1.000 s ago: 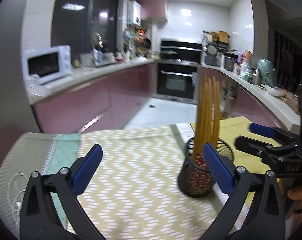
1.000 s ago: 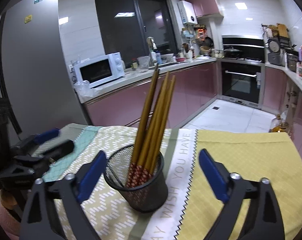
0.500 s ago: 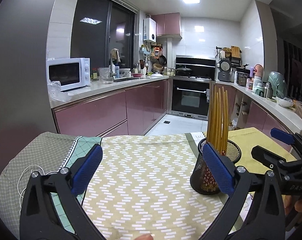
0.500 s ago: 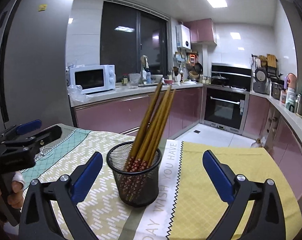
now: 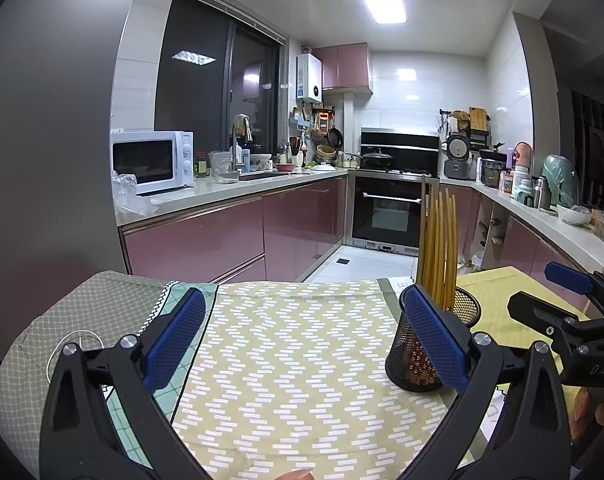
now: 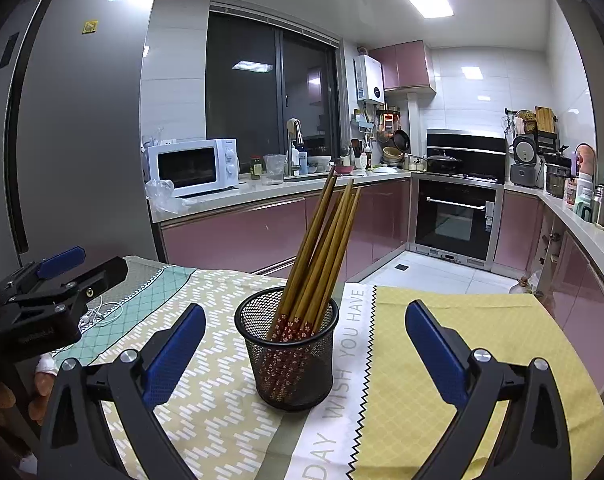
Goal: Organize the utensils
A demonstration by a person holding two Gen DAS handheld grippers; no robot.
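A black mesh holder (image 6: 290,356) stands upright on the patterned tablecloth (image 6: 222,412), with several yellow-brown chopsticks (image 6: 322,248) leaning in it, red patterned ends down. My right gripper (image 6: 306,354) is open, short of the holder, which shows between its blue pads without touching them. My left gripper (image 5: 304,340) is open over bare cloth. Its right finger (image 5: 434,340) hides part of the holder (image 5: 410,364), and the chopsticks (image 5: 438,248) rise behind it. Each view shows the other gripper beside the holder: right gripper (image 5: 532,288), left gripper (image 6: 102,263). Both are empty.
A white cable (image 6: 102,312) lies on the cloth's left part. The table's far edge drops to the kitchen floor (image 6: 434,276). A grey fridge (image 6: 78,140) stands at the left. Pink cabinets, a microwave (image 6: 194,168) and an oven line the far walls.
Both views have tilted up and drawn back, so the holder sits lower and smaller in each. Both grippers stayed open and empty. The holder has not moved.
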